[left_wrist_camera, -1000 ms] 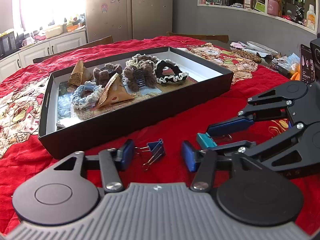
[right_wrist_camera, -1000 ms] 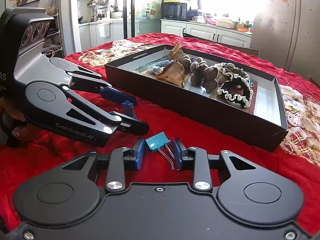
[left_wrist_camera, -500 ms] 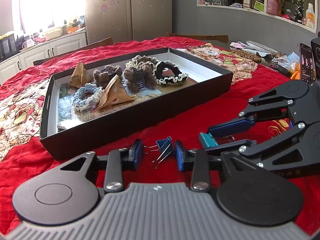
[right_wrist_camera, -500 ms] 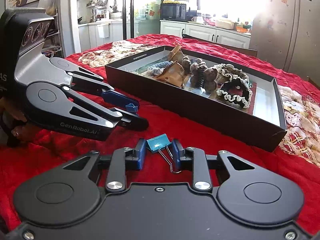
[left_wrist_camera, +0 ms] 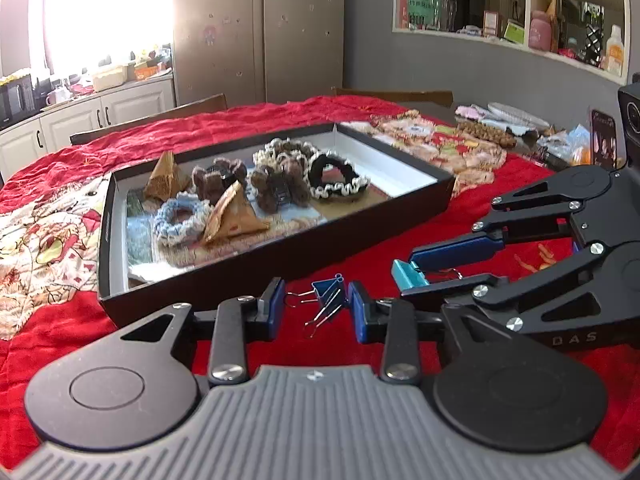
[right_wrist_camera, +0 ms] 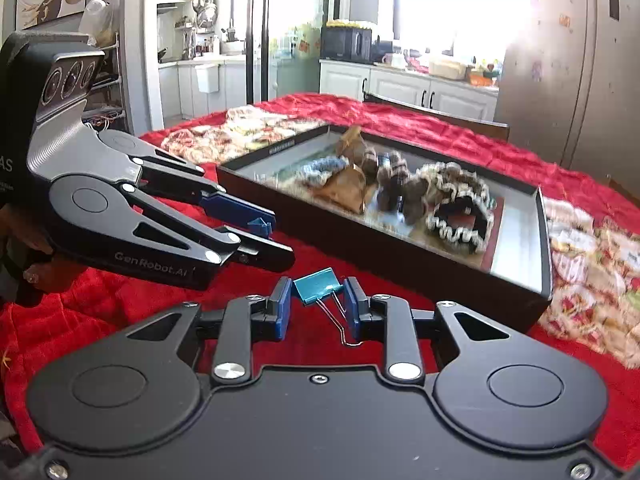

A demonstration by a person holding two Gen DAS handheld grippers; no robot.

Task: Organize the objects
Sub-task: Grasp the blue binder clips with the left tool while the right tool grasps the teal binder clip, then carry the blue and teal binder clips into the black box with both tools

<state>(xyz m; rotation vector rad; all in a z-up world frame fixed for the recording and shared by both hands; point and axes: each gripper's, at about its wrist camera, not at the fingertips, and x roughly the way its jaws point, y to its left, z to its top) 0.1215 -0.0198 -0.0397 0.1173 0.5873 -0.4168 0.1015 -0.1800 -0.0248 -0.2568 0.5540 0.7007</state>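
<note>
Red cloth (left_wrist_camera: 248, 344); box's (right_wrist_camera: 384, 256) contents blurred

A dark blue binder clip (left_wrist_camera: 327, 289), a teal binder clip (right_wrist_camera: 317, 279), red tablecloth (left_wrist_camera: 360, 248), black tray (left_wrist_camera: 280, 256).

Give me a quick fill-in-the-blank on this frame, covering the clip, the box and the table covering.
1. The right tool is closed on a ___ binder clip.
2. The cloth under that clip is ___.
3. The black box holds a black scrunchie trimmed in ___.

Missing words: teal; red; white
</note>
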